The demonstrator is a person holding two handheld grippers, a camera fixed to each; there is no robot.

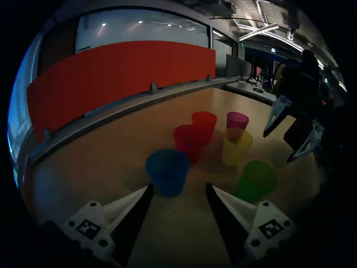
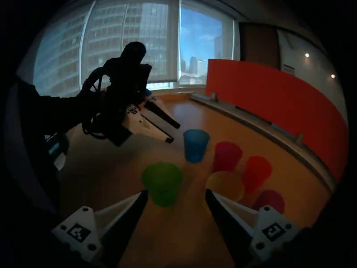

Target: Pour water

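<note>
Blue cup point(image 1: 167, 172) nearest left gripper point(image 1: 178, 186), just ahead of spread jaws, nothing pinched. Green cup point(image 2: 163, 182) just ahead of right gripper point(image 2: 176, 193), jaws also spread, empty. Behind: yellow cup point(image 1: 236, 145), red cup point(image 1: 189, 142), orange-red cup point(image 1: 204, 125), purple cup point(image 1: 237, 120). All six clustered on wooden table point(image 1: 111, 147), upright, mouths up, long axis vertical. Water inside: cannot tell. Likely thin plastic: light, slick, walls flex under squeeze; take mid-wall, below rim, gentle pinch. Red partition point(image 1: 111, 76) beyond table edge.
</note>
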